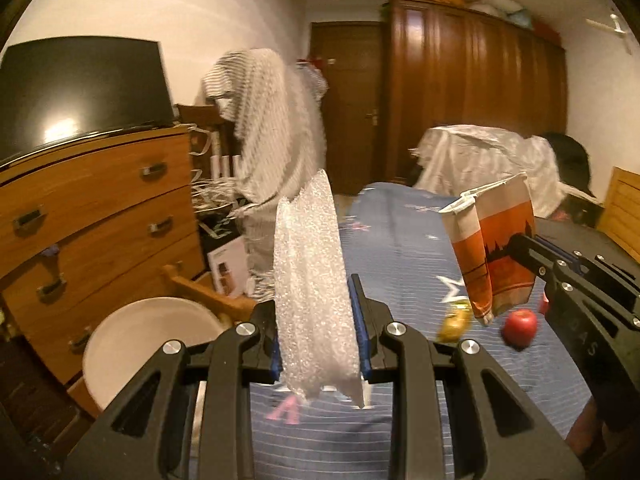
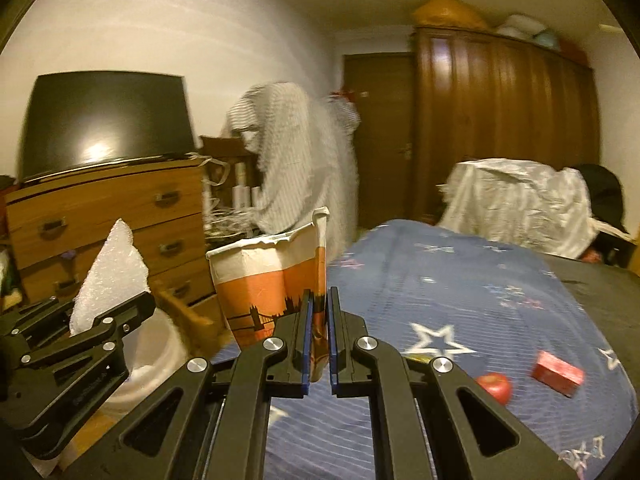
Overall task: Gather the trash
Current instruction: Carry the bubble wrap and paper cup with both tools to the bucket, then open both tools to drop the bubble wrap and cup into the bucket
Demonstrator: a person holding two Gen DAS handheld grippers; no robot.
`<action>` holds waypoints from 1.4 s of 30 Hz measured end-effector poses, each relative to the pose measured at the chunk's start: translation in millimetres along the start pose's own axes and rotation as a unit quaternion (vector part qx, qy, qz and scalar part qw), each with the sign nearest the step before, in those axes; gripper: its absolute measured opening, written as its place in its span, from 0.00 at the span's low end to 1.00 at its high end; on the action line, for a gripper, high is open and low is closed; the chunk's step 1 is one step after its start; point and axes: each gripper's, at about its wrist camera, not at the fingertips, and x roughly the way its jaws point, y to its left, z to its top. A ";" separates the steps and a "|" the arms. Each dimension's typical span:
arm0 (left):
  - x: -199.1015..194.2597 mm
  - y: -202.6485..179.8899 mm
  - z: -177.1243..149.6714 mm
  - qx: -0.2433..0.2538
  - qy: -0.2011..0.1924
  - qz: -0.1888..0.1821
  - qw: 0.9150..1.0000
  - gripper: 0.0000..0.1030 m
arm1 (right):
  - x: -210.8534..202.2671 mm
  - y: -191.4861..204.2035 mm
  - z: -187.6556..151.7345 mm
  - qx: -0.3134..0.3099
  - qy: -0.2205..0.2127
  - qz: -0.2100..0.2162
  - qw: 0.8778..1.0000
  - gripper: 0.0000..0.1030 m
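Left gripper (image 1: 318,332) level, pointing down the length of the bed, jaws clamped on a sheet of white bubble wrap (image 1: 310,292) that stands upright between the blue pads and hangs a little below them. Right gripper (image 2: 318,344) held alongside at about the same height, jaws pinched on the flattened side of a crushed paper cup (image 2: 272,284), orange and white with a dark skyline print; cup is lifted clear of the bedspread, torn rim up. In the left wrist view the same cup (image 1: 494,248) hangs from the right gripper's tips, tilted. Below the left gripper, off the bed's edge, a white basin (image 1: 152,344) sits on the floor by a wooden chest of drawers (image 1: 96,208). On the blue star-print bedspread (image 2: 460,292): a red apple (image 2: 496,386), a small red box (image 2: 558,372), and a yellowish item (image 1: 454,320) too blurred to name.
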 end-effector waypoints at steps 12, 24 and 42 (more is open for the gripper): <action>10.8 96.5 1.7 -0.039 0.029 0.064 0.997 0.25 | 65.6 145.3 32.4 -0.041 0.045 0.089 0.994 0.07; 52.8 202.9 -22.6 -0.092 0.110 0.094 0.985 0.25 | 180.4 239.2 46.3 -0.055 0.172 0.180 0.967 0.07; 116.0 259.7 -61.7 -0.117 0.190 0.068 0.972 0.25 | 273.7 283.1 -12.6 -0.089 0.283 0.194 0.935 0.07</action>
